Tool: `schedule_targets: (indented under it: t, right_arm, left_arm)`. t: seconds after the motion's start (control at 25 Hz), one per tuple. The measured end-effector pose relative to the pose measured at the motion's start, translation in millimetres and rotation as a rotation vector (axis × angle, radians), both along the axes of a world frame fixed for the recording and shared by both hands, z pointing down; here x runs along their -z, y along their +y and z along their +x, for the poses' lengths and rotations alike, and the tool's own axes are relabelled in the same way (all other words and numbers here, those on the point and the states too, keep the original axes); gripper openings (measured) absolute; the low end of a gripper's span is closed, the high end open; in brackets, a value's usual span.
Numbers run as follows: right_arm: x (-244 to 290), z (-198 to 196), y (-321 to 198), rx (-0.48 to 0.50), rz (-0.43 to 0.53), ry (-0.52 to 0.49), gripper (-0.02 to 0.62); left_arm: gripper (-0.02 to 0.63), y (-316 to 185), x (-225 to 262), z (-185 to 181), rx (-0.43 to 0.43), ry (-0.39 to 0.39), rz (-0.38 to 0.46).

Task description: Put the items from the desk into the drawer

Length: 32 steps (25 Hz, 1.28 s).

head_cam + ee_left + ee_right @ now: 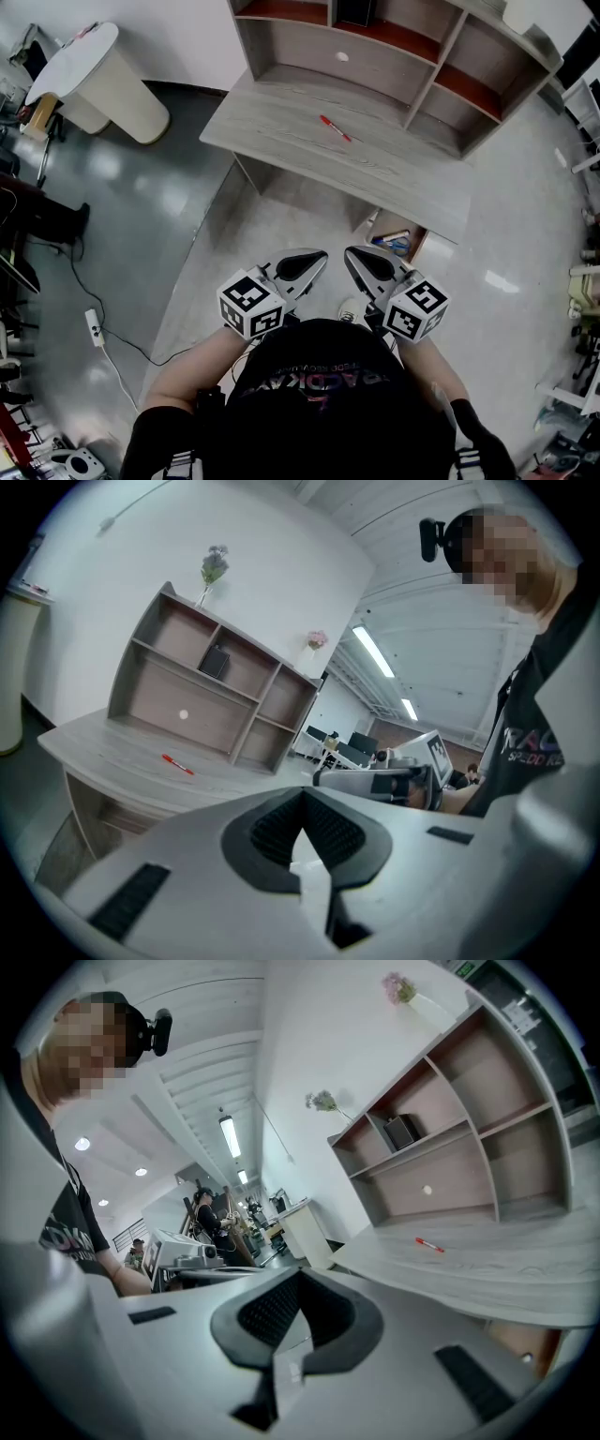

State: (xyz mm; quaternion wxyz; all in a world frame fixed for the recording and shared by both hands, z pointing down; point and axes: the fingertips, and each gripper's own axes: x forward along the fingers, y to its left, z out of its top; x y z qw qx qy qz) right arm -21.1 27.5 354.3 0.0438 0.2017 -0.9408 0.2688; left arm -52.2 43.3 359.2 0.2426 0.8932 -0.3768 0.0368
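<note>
- Slim red marker pen [335, 128], far on the grey wood-grain desk [281, 122]: probably light, stiff, apt to roll (pinch it mid-barrel).
- Left gripper [305, 265] and right gripper [367, 265]: pressed together, empty.

Your red pen [335, 128] lies flat near the middle of the bench [281, 122], slanting from 10 to 4 o'clock. At 5 o'clock from it, the drawer [379, 223] stands pulled open under the bench's front edge.
</note>
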Motion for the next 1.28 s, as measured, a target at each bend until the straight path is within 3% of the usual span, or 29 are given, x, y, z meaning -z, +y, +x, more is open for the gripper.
schedule_targets:
  t: [0.76,1.28]
  right_arm:
    - [5,-35,-16,-0.083,0.006,0.018,0.017]
    - [6,-68,-25,-0.176,0.022,0.047,0.017]
  left_arm:
    - [0.005,-16,3,-38,-0.052,-0.010,0.018]
    - [0.004,-28,5,-83,-0.101,-0.001,0.028]
